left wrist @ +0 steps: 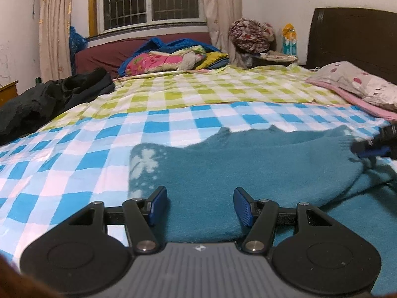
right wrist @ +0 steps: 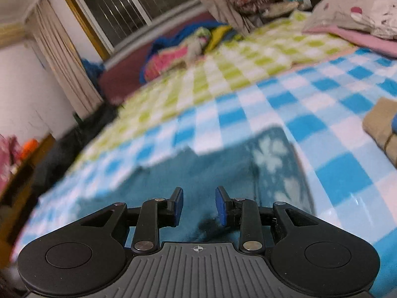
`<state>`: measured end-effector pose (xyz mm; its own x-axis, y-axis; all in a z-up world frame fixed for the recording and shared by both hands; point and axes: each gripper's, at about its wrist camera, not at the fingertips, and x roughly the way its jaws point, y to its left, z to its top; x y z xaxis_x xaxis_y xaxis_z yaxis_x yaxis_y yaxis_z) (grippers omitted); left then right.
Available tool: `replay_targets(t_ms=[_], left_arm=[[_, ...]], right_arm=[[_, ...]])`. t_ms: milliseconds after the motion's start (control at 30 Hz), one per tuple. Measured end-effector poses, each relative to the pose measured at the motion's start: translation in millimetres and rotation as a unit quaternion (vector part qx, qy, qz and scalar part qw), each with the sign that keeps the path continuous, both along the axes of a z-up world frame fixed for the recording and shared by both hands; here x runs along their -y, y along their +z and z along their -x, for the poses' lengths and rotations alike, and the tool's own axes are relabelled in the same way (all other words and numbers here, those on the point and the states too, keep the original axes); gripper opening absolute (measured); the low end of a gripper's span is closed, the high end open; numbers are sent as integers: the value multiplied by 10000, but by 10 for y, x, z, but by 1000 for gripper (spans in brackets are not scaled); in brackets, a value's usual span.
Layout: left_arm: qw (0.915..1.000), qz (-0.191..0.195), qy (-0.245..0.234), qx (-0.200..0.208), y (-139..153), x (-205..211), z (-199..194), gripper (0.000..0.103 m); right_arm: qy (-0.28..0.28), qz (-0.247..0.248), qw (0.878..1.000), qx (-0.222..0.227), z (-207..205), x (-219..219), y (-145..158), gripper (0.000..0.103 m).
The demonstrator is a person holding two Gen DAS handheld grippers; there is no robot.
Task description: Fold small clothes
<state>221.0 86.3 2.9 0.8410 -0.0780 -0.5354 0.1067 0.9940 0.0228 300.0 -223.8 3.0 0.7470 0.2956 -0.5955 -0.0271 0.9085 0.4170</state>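
A bedroom with a barred window (left wrist: 151,0) and pale curtains; the bed (left wrist: 74,154) is covered in a blue-and-white checked sheet that gives way to green checks farther back. A pillow (left wrist: 357,82) lies near the dark headboard, dark clothes (left wrist: 49,99) are heaped at the left edge, and a tan folded cloth (right wrist: 382,129) sits off to the right.

The task's thing, a small teal sweater (left wrist: 248,164) with pale flower marks on its cuffs, lies spread on the blue checks directly under both grippers. The left gripper (left wrist: 200,207) hovers over its near hem with jaws well apart and nothing between them. The right gripper (right wrist: 199,206) stands narrowly parted above the knit beside a flowered sleeve — no cloth is pinched there either; that view is blurred.

The sweater looks soft, light and limp — it should drape and bunch rather than hold shape. Best taken by an edge: the hem corners or a sleeve cuff, pinched through both layers so the fold carries evenly.
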Motion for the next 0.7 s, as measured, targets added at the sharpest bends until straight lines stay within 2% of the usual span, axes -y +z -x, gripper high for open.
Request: replay_targets(t_ms=[33, 133, 300, 400, 500, 600, 700], left_arm=[[10000, -11, 13, -29, -9, -22, -4, 64], [9998, -141, 33, -97, -31, -40, -8, 64], [9997, -168, 138, -87, 22, -63, 48, 64], [9997, -43, 229, -69, 56, -129, 107, 64], [9992, -144, 314, -192, 6, -128, 91, 64], [9989, -248, 344, -182, 13, -89, 111, 64], [9993, -148, 308, -137, 64, -98, 171, 64]], right_arm=[[-16, 132, 9999, -61, 14, -1, -51, 24], [-35, 281, 9996, -59, 50, 43, -131, 19], [-64, 419, 9991, -33, 103, -4, -49, 20], [4, 536, 9984, 193, 235, -32, 32, 27], [72, 699, 9975, -7, 180, -49, -36, 26], [-9, 617, 9981, -34, 189, -43, -7, 27], [1, 467, 9988, 117, 271, -11, 71, 28]])
